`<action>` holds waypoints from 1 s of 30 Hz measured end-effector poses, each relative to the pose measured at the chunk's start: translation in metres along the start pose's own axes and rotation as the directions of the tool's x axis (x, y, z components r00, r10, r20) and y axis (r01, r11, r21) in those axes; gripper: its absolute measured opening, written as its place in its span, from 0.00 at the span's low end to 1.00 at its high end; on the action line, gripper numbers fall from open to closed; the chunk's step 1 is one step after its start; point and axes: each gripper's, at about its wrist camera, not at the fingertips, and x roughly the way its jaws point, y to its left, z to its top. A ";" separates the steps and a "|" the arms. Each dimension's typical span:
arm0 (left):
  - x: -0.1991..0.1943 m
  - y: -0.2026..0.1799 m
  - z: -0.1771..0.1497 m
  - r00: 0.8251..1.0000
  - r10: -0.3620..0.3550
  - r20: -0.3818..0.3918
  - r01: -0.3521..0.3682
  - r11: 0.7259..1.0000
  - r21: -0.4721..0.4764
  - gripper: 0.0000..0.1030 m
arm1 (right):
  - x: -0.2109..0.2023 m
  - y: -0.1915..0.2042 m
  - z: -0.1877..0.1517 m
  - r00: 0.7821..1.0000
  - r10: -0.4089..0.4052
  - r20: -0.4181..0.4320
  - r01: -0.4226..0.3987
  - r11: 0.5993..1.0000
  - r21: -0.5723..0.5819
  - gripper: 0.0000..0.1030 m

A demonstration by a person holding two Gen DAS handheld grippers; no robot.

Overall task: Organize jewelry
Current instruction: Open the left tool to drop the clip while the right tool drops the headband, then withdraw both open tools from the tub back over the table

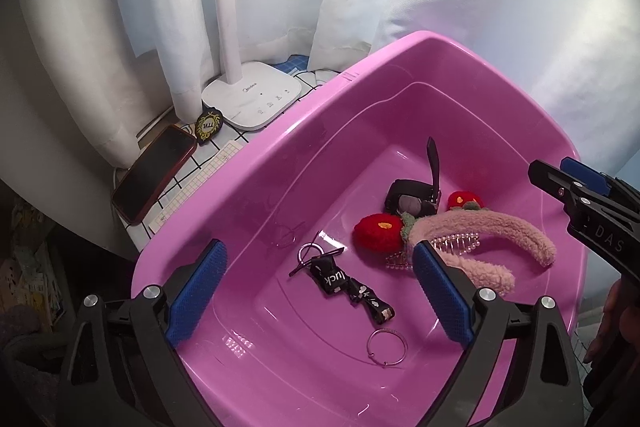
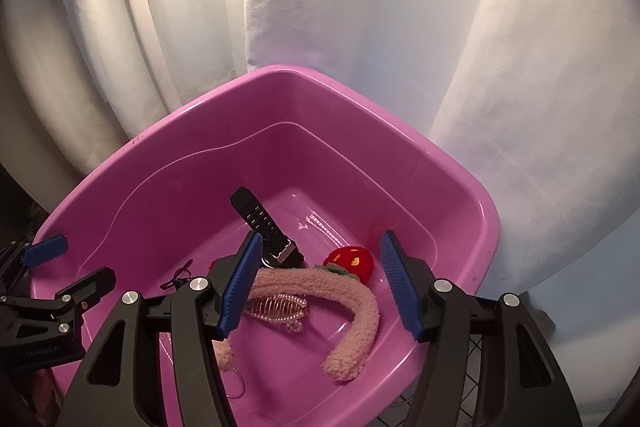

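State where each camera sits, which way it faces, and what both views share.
Left wrist: on the left claw, looking down into the pink basin; open blue pads frame a black strap; right claw enters at right.
Right wrist: on the right claw, tilted down, open above the pink headband; left claw at left.
Shared: basin, headband, black watch.

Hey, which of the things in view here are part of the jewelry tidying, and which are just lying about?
Part of the job:
pink tub
fuzzy headband
pearl hair comb
black watch
keychain strap
silver hoop

Lying about:
phone
lamp base
embroidered patch
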 end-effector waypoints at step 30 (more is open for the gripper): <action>-0.068 -0.031 -0.043 0.995 0.006 0.102 -0.010 0.999 0.042 0.94 | -0.085 -0.010 -0.058 0.995 0.039 0.093 -0.043 0.998 0.042 0.66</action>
